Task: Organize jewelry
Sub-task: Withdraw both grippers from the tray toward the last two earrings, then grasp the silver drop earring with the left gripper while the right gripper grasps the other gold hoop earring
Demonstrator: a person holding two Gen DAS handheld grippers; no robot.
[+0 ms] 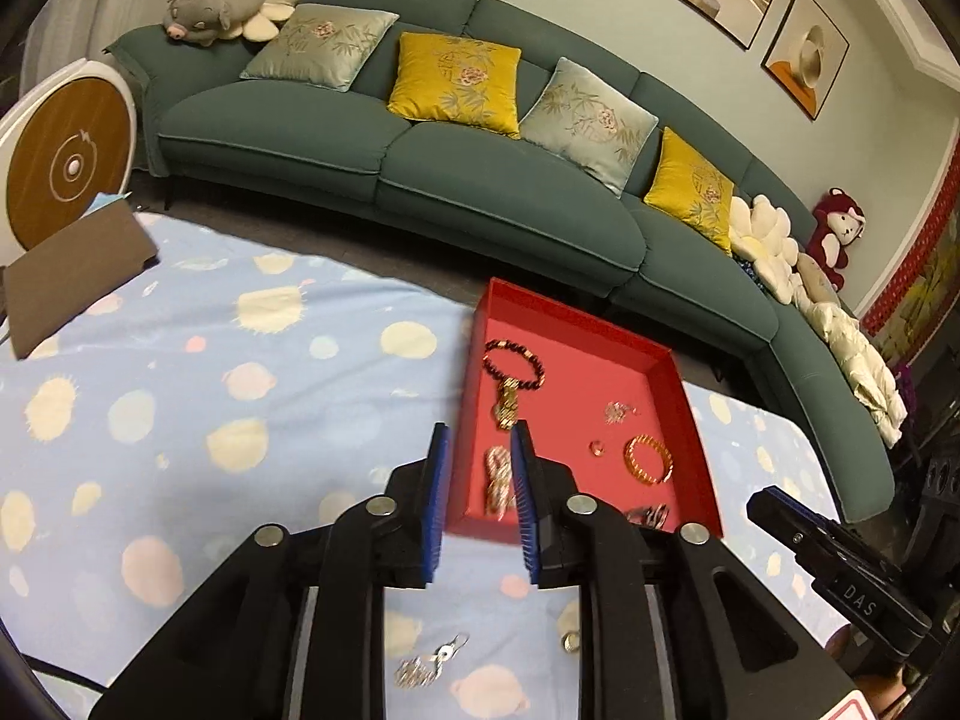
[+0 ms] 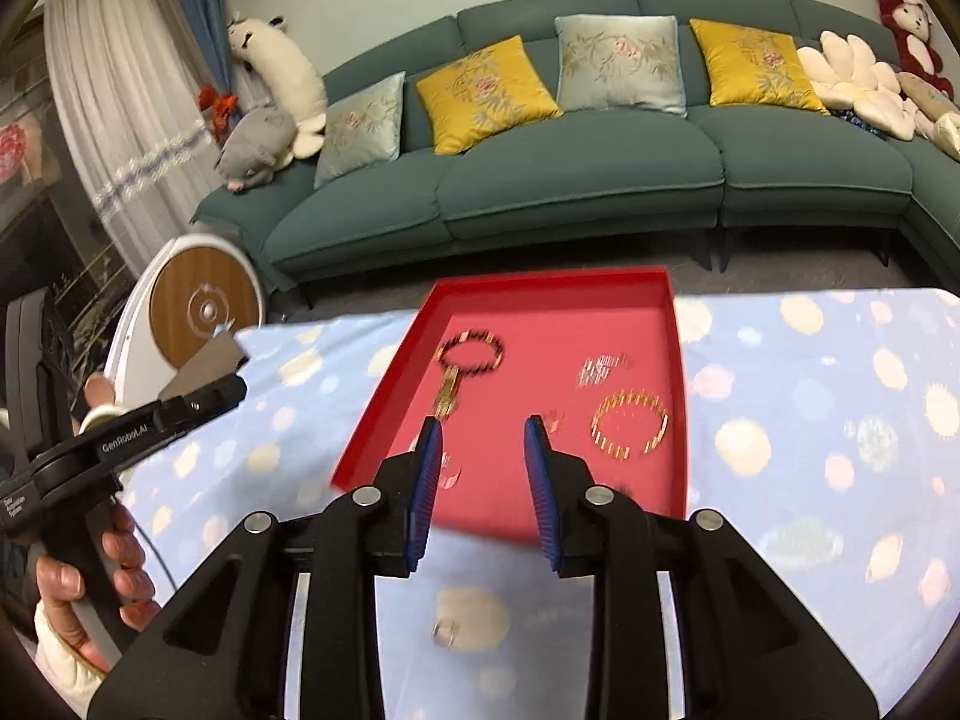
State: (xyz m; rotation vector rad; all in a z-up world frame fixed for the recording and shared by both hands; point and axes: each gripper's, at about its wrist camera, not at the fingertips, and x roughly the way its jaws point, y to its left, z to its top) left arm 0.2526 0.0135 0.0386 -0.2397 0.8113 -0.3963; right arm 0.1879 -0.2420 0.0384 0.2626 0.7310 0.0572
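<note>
table: covered with a blue cloth (image 1: 180, 360) with pale round spots | red tray (image 1: 690, 414) sits on the cloth at the far side | silver earring (image 1: 429, 663) on the cloth near the front | small ring (image 2: 445, 631) on the cloth | brown board (image 1: 72, 282) at the left corner

Right gripper (image 2: 483, 429) open, empty, over near edge of red tray (image 2: 675, 396); gold bangle (image 2: 630, 425) centre-right, beaded bracelet (image 2: 470, 351) centre; left gripper (image 2: 237, 385) far left.
</note>
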